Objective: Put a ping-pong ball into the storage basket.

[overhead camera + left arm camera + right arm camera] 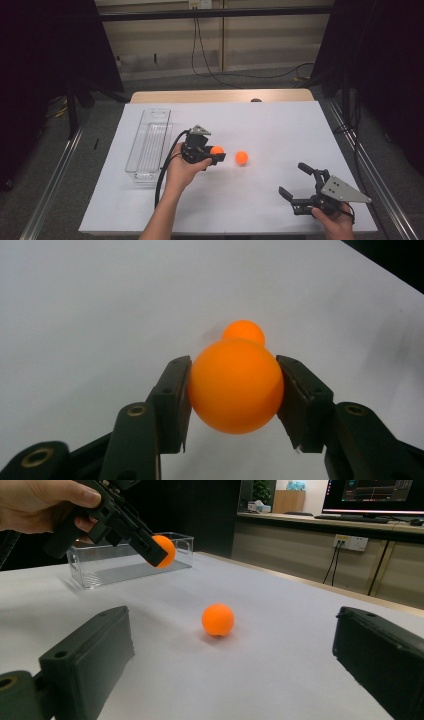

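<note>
An orange ball (235,385) was held between the two black jaws of the left tool (216,154), the pads pressed against its sides, as was seen plainly in the left gripper view. In the high view, the left tool was seen near the middle of the white counter (280,125), gripped by the left hand (182,170), with its cable trailing back along the forearm. In the right gripper view the held ball was seen lifted clear of the counter surface, in front of a clear plastic bin (105,562).

A second orange ball (242,158) was seen resting on the counter just beside the left tool, apart from it. In the left gripper view it showed directly behind the held ball, partly covered by it. In the right gripper view it lay between the two jaws of that view but well ahead of them, untouched.

The right tool (296,182) was held low at the near right part of the counter by the right hand (334,220), its jaws spread wide with nothing between them.

The clear plastic bin, long and narrow, was placed at the left side of the counter, near the left hand; no ball was seen inside it.
</note>
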The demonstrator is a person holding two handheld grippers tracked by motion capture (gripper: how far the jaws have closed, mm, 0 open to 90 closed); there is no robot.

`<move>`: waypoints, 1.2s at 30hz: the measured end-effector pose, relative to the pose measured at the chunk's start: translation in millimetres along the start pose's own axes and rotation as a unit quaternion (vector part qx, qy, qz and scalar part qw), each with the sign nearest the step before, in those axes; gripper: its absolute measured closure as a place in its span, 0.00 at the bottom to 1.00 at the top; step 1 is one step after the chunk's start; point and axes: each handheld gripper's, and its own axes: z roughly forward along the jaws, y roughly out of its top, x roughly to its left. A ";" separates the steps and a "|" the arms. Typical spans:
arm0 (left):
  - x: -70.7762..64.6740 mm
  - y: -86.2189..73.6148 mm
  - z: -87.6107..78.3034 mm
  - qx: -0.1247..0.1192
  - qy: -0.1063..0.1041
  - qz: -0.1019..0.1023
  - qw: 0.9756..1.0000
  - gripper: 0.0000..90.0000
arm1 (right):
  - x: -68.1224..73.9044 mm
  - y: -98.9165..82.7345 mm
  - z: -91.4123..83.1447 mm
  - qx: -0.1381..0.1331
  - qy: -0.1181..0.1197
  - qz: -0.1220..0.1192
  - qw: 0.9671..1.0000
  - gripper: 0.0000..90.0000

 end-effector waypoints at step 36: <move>14.4 -2.9 -7.3 0.002 0.016 -0.005 1.000 0.57 | -0.2 0.5 -1.3 -0.001 0.000 -0.001 1.000 0.02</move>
